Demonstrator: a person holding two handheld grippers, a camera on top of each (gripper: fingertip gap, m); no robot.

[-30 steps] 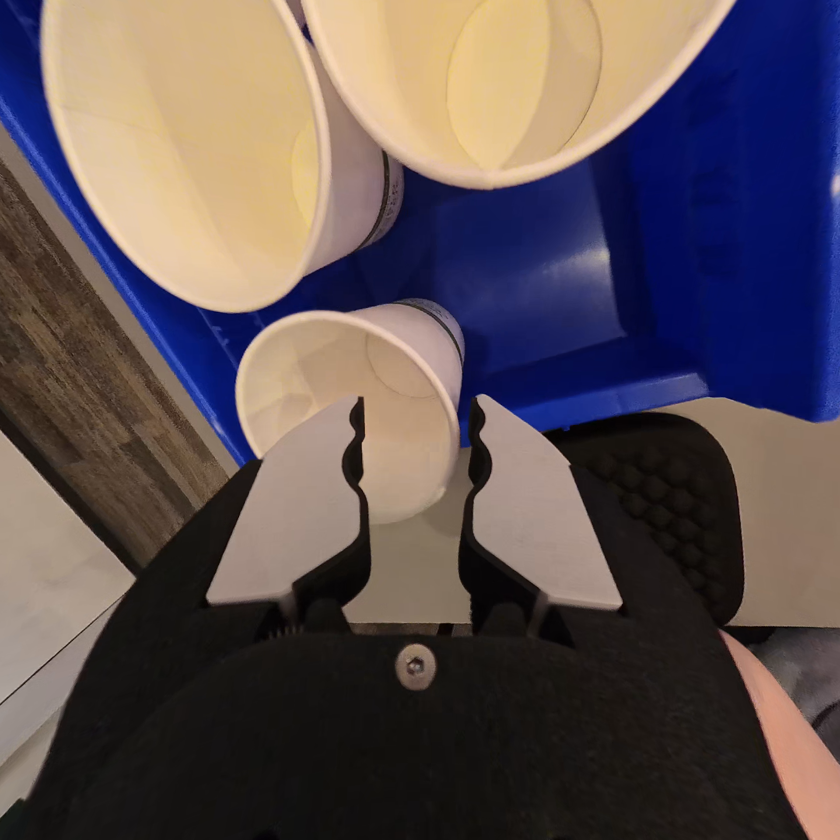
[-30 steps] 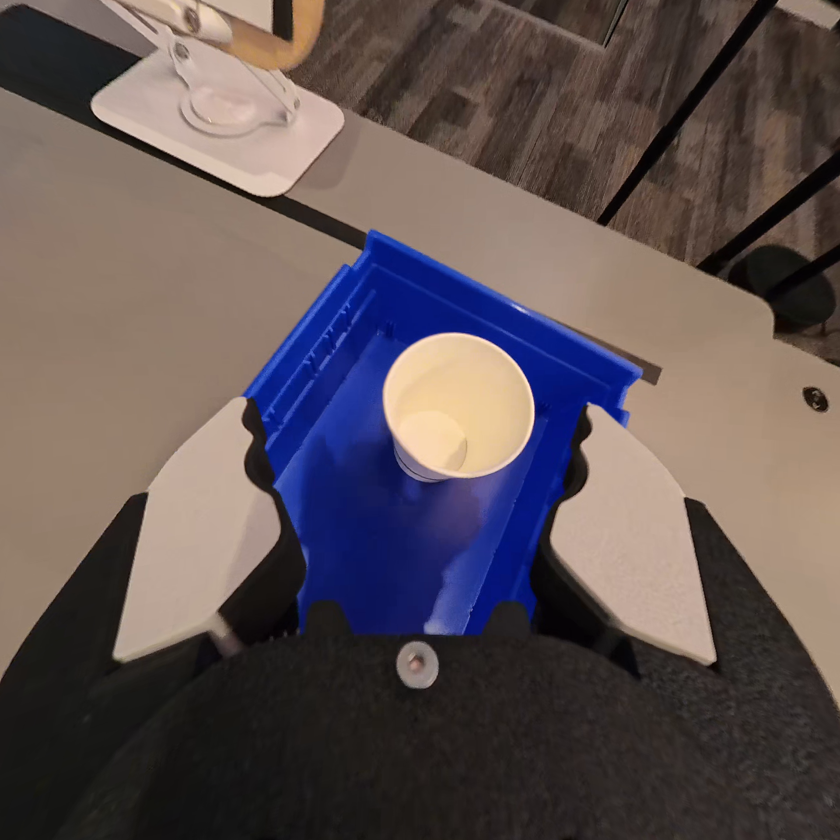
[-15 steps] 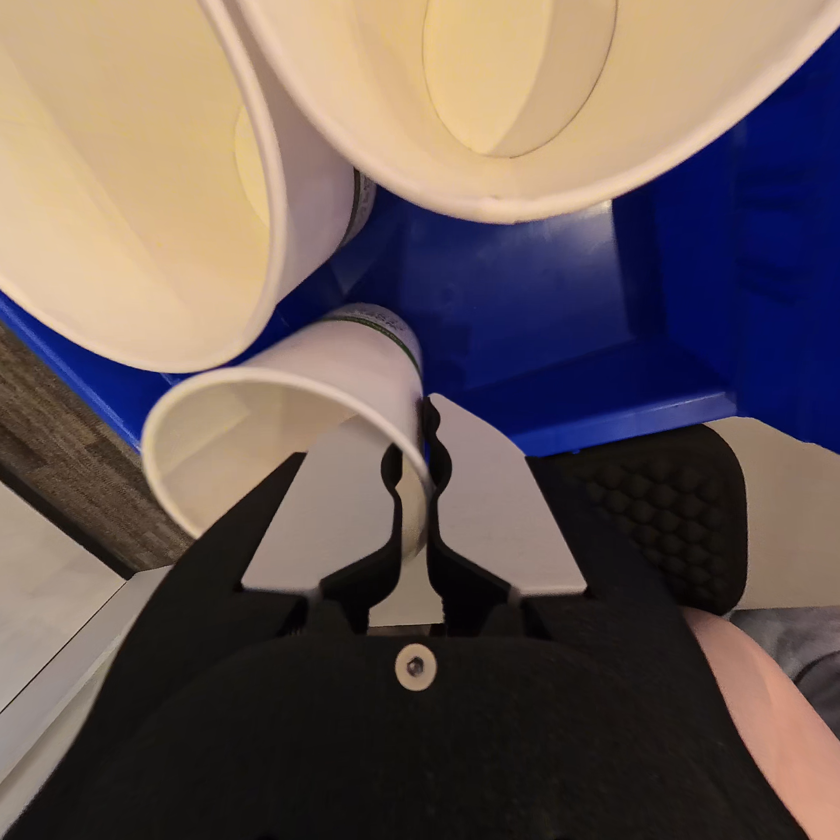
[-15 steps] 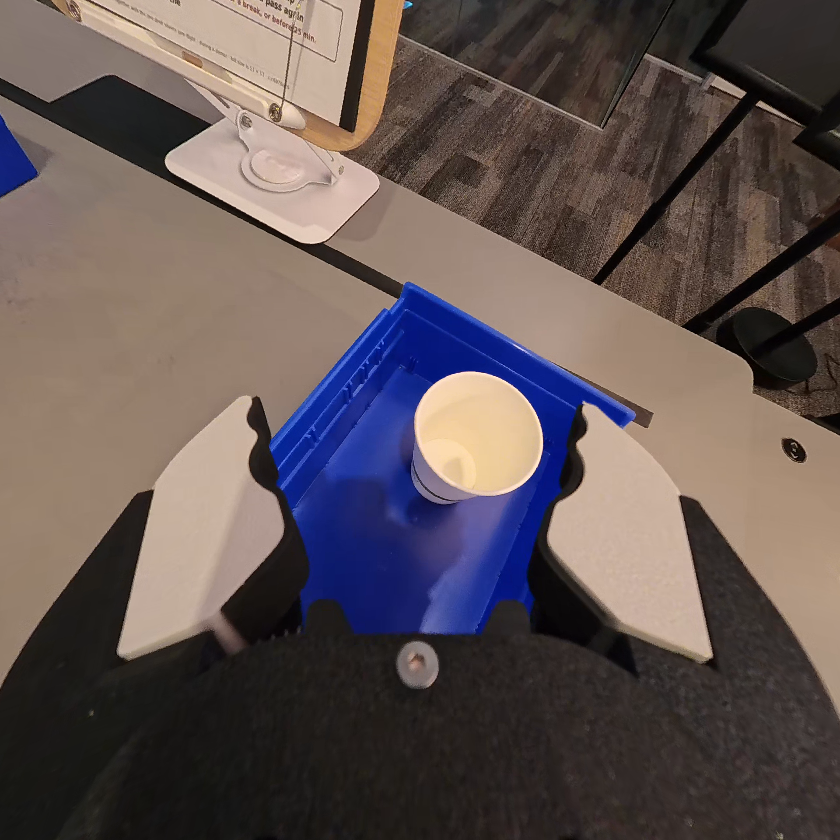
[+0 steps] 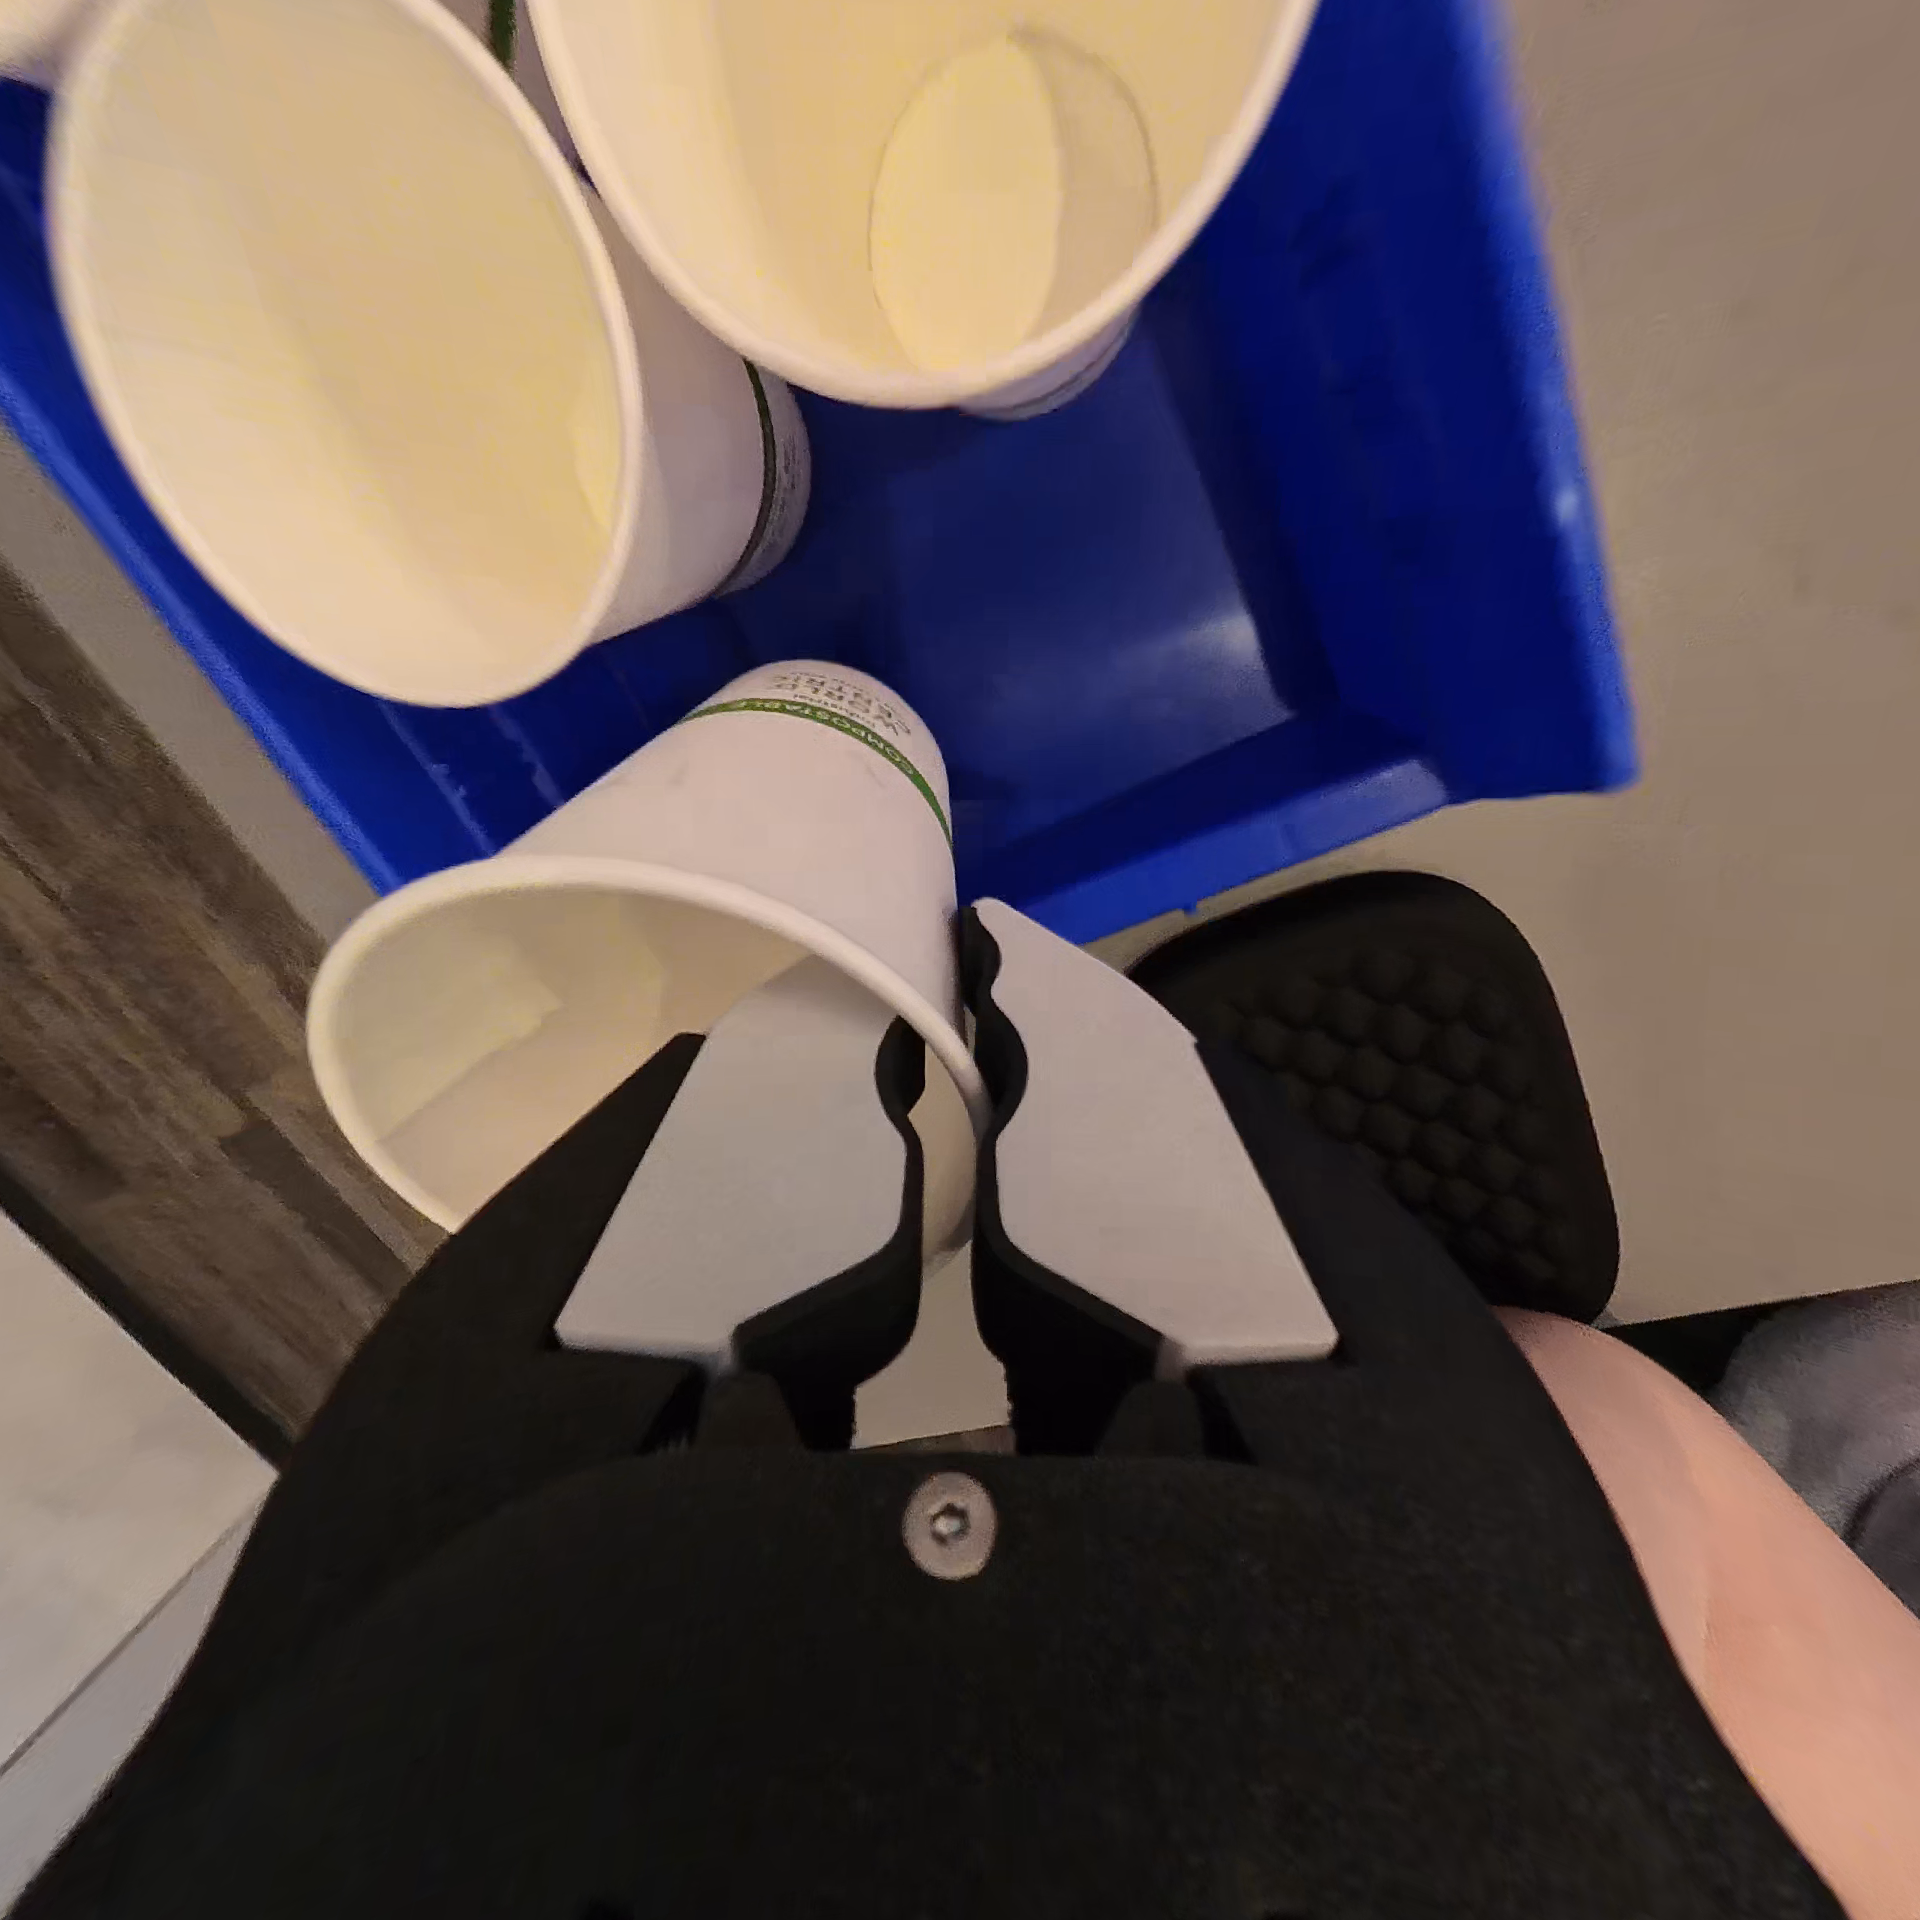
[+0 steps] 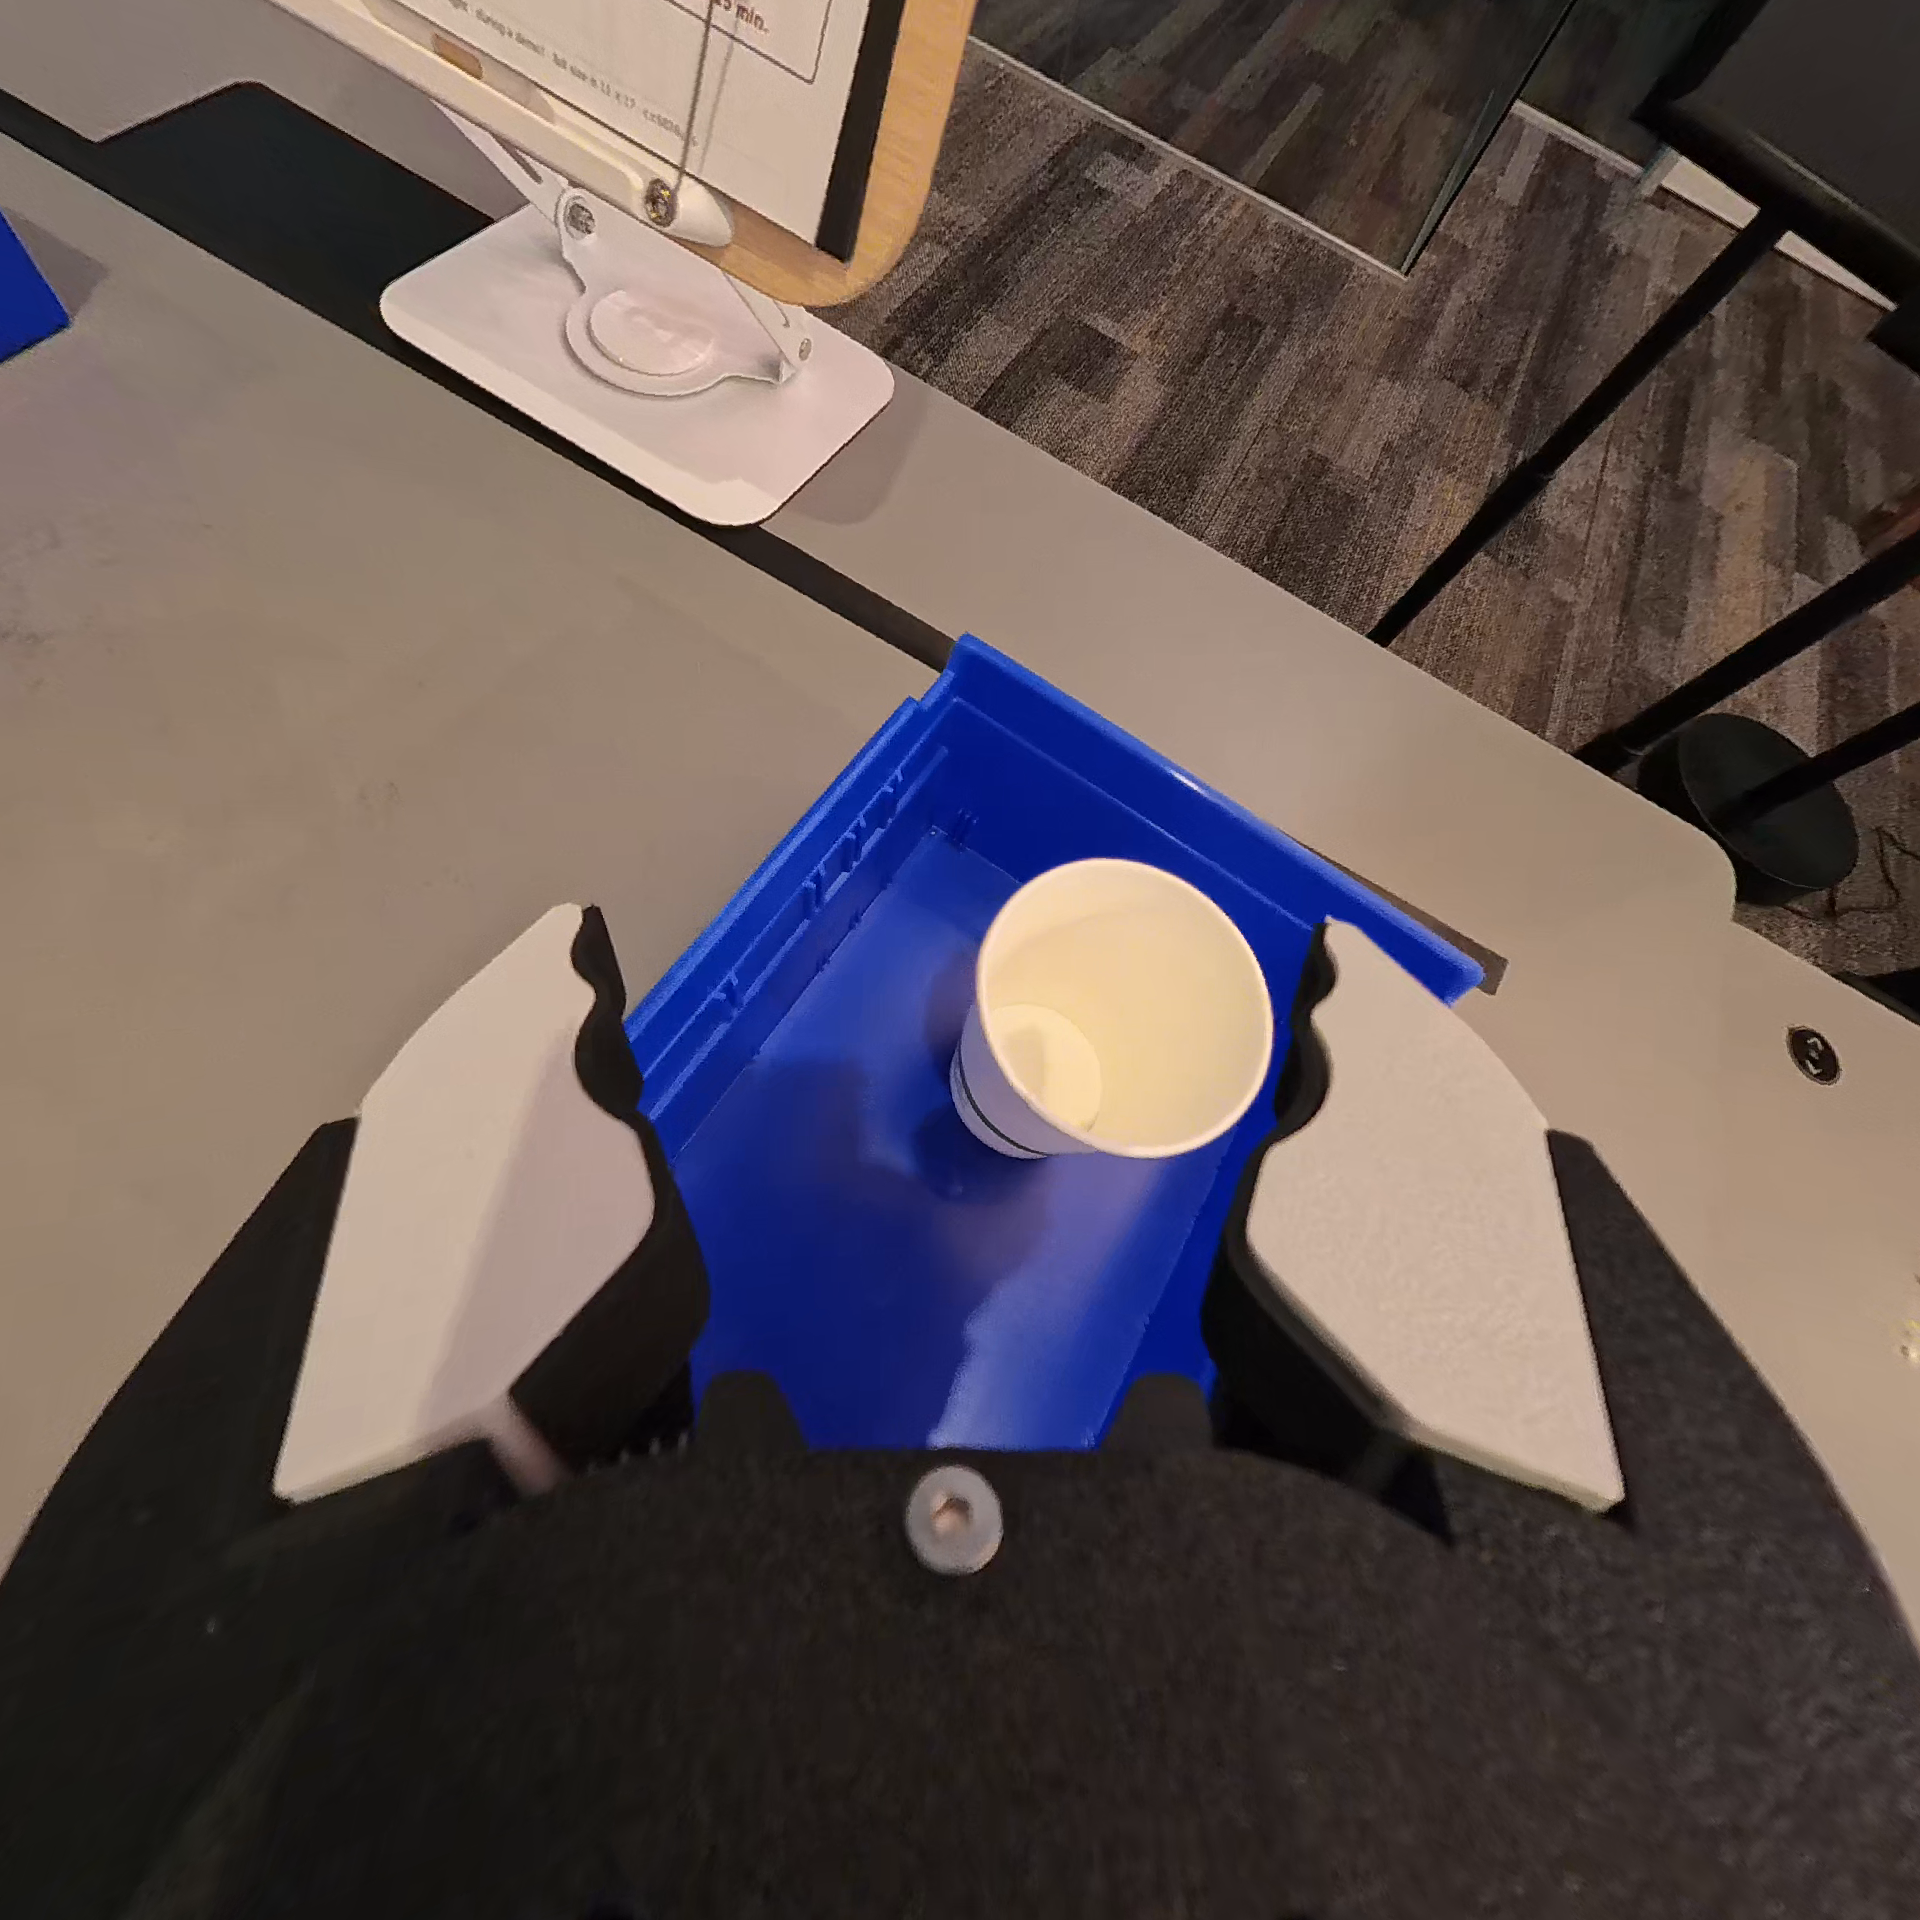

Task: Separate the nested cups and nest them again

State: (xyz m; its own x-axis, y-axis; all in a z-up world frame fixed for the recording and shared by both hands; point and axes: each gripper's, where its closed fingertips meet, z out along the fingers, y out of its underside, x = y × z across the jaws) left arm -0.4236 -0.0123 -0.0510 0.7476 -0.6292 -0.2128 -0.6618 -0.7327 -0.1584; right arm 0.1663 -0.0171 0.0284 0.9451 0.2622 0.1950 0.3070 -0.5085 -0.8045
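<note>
In the left wrist view my left gripper point(image 5: 948, 1023) is shut on the rim wall of a white paper cup point(image 5: 727, 914), one finger inside and one outside; the cup is tilted and lifted over the near edge of a blue bin point(image 5: 1455, 582). Two more white cups point(image 5: 343, 343) point(image 5: 935, 177) stand in that bin, close to the camera. In the right wrist view my right gripper point(image 6: 951, 1013) is open and empty above a second blue bin point(image 6: 935, 1299), which holds one upright white cup point(image 6: 1122, 1008) near its far right corner.
Both bins rest on a grey table point(image 6: 312, 727). A sign on a white stand point(image 6: 644, 343) sits at the table's far edge. A black padded chair part point(image 5: 1403, 1091) and a person's arm point(image 5: 1766, 1558) lie below the left bin. Carpeted floor point(image 6: 1247, 312) lies beyond the table.
My left gripper closed on the small cup's rim and lifted it, tilting it out of the bin. My right gripper, still open, drew back and up from its bin.
</note>
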